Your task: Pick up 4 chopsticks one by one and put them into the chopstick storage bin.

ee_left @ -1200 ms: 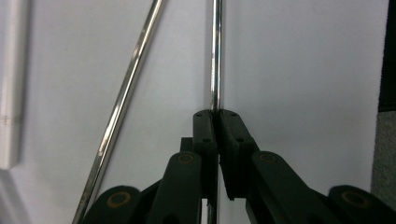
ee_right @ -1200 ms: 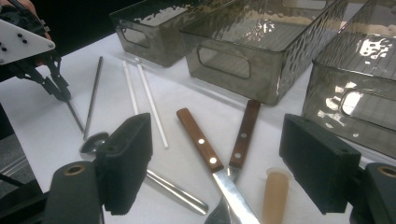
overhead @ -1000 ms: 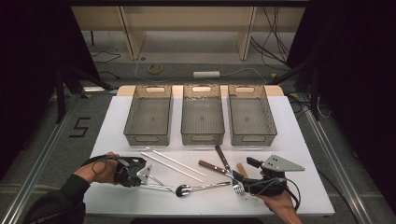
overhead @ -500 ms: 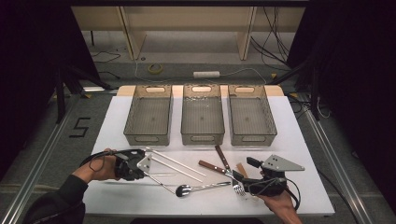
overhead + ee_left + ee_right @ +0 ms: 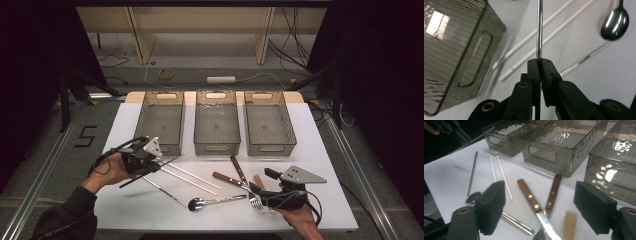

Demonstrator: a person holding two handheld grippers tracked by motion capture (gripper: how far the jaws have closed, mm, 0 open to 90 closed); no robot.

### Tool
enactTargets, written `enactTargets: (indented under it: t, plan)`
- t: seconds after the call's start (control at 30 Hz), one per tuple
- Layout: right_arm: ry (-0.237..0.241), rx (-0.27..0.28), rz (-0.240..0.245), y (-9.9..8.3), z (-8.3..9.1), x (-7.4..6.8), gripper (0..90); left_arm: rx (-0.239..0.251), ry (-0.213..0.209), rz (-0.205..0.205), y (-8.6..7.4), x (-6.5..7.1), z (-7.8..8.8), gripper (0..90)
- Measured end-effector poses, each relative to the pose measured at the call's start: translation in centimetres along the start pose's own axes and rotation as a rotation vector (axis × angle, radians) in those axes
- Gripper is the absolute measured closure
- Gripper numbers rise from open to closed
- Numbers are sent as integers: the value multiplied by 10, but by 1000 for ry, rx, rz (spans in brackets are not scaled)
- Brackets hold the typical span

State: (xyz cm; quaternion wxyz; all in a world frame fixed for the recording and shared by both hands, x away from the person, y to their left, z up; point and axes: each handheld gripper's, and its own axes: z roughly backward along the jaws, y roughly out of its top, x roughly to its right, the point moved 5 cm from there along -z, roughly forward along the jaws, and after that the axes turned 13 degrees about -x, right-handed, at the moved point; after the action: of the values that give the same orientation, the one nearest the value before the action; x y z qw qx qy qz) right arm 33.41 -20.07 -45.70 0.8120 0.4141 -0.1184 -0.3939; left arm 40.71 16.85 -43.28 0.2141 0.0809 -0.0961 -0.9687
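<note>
Metal chopstick (image 5: 539, 30) pinched between the pressed-together jaws of the left gripper (image 5: 142, 161), held above the white surface (image 5: 320, 150) beside the leftmost bin (image 5: 161, 122). Right gripper (image 5: 270, 192) rests spread near the wooden-handled knives (image 5: 530, 195). Likely next: carry the rod level over the bin, lower it lengthwise, then release.

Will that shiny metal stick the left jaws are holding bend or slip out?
The metal rod looks stiff: it runs dead straight out from the left gripper with no sag. It's thin and polished, so it might slip or swivel, since the jaws pinch it only near one end. Being round, it would probably roll if dropped on the white table.
</note>
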Motion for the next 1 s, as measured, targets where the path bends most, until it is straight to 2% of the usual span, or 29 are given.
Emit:
enactTargets:
  t: [0.03,0.07,0.1,0.13,0.17,0.2,0.3,0.33,0.37,0.4,0.43,0.47,0.5,0.53,0.57,0.6,0.63,0.67,0.83,0.87,1.0]
  plan:
    - [0,0,0,0,0,0,266,0,0,0,0,0,0,853]
    - [-1,2,2,0,0,0,266,25,4,33,3,-5,5,854]
    - [-1,2,2,0,0,0,266,25,4,33,3,-5,5,854]
    - [-1,2,3,0,0,0,266,54,7,63,6,-10,9,853]
    - [-1,2,3,0,0,0,266,54,7,63,6,-10,9,853]
    - [1,2,-2,0,0,0,266,74,15,87,8,-15,14,854]
    - [2,3,-4,0,1,0,266,99,15,108,10,-21,19,854]
    - [2,4,-2,0,1,0,266,120,25,130,12,-29,24,854]
    - [2,4,-2,0,1,0,266,120,25,130,12,-29,24,854]
    - [1,8,-2,0,1,0,266,143,31,168,14,-36,29,854]
    - [2,8,-3,0,1,0,266,143,31,168,14,-36,29,854]
    - [3,8,-4,0,1,0,266,162,37,193,15,-43,33,854]
    - [3,8,-5,0,1,0,266,162,37,193,15,-43,33,854]
    - [3,8,-6,0,1,0,265,181,38,224,17,-49,37,854]
    - [3,9,-6,0,1,0,264,181,38,224,17,-49,37,854]
    - [3,10,-4,0,1,0,264,199,39,254,20,-56,40,854]
    - [3,9,-3,0,1,0,264,199,39,254,20,-56,40,854]
    - [3,10,-3,0,2,0,264,212,41,276,22,-61,44,854]
    - [4,11,-4,0,1,0,264,230,49,315,27,-73,51,854]
    - [4,10,-4,0,1,0,264,247,57,342,30,-80,56,854]
    - [7,9,-3,0,2,0,264,277,69,368,33,-90,61,854]
